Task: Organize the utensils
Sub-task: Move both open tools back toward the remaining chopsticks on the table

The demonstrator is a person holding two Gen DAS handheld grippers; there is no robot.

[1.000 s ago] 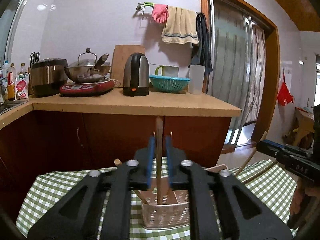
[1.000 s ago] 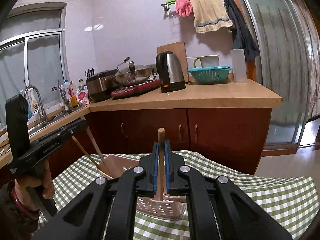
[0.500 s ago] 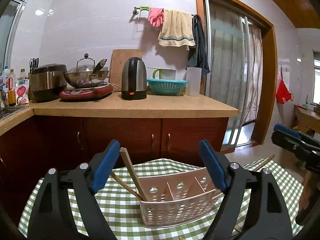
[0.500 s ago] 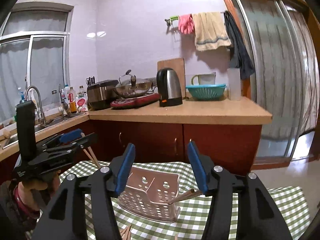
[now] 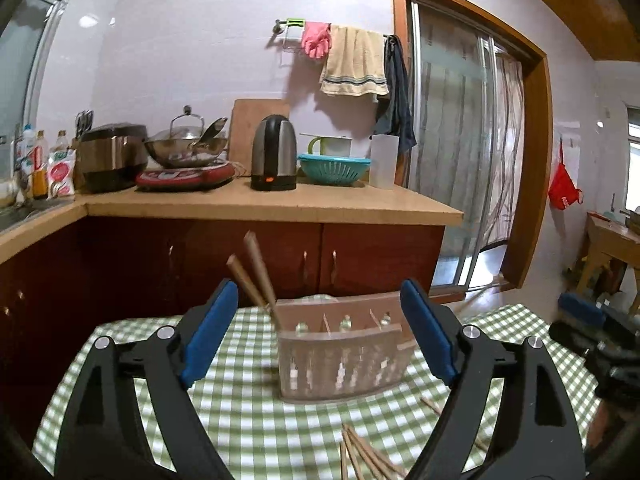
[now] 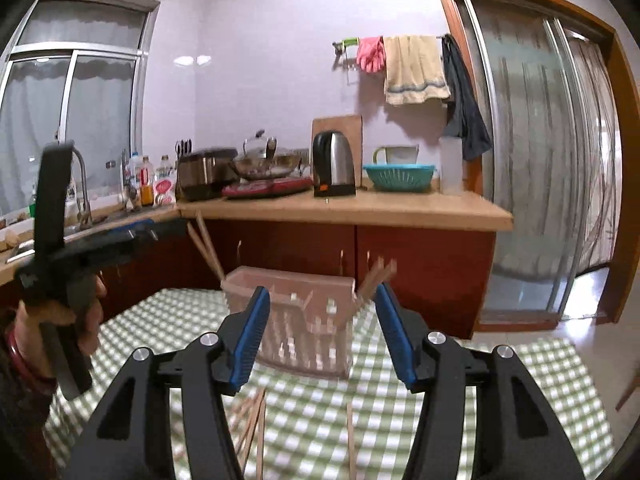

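Note:
A pale slotted utensil basket stands on the green checked tablecloth. Two wooden handles lean out of its left end. My left gripper hangs open just short of the basket, with nothing between its blue pads. In the right wrist view the basket shows wooden handles at its left end and right end. My right gripper is open in front of it and holds nothing. Loose chopsticks lie on the cloth near me, and show again under the right gripper.
A wooden counter on dark red cabinets runs behind the table, with a kettle, a wok and a teal colander. A sliding glass door is to the right. A hand holds the left gripper beside the sink side.
Both grippers were shut on upright wooden sticks over the basket. They have opened, the sticks now rest in the basket, and both grippers have drawn back from it.

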